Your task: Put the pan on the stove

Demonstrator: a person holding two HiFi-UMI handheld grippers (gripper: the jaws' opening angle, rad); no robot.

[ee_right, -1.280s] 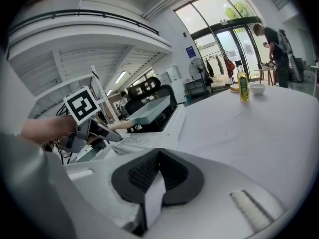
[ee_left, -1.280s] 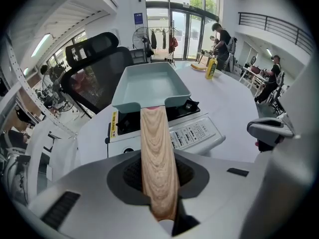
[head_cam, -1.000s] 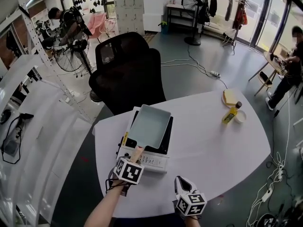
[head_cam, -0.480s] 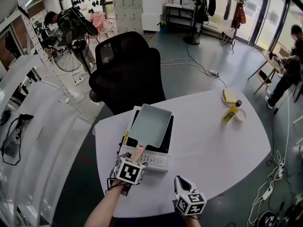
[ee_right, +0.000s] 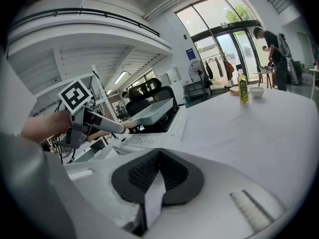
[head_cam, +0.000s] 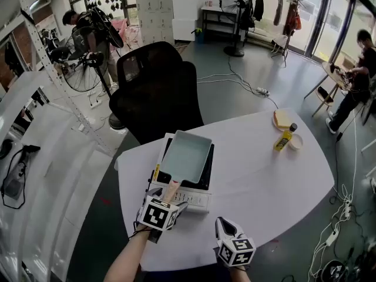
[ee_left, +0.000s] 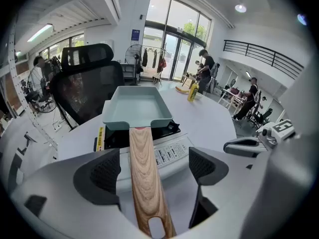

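The square pale-green pan [head_cam: 185,156] sits flat on the white stove [head_cam: 189,199] near the table's left side. Its wooden handle [ee_left: 144,168] points back between the jaws of my left gripper [ee_left: 152,171]. Those jaws are opening, and both pads stand clear of the handle with a gap on each side. In the head view the left gripper [head_cam: 169,195] is at the stove's front edge. My right gripper [head_cam: 223,225] rests low near the table's front edge, with its pads [ee_right: 157,176] pressed together on nothing. The right gripper view also shows the pan [ee_right: 154,109] and the left gripper [ee_right: 107,126].
A yellow oil bottle [head_cam: 284,140], a small bowl [head_cam: 295,141] and a plate with bread [head_cam: 283,120] stand at the white table's [head_cam: 258,181] far right. A black office chair [head_cam: 155,93] stands behind the stove. People work further off in the room.
My left gripper's jaws have spread apart and let go of the pan's handle. The pan stays on the stove. The right gripper has not moved.
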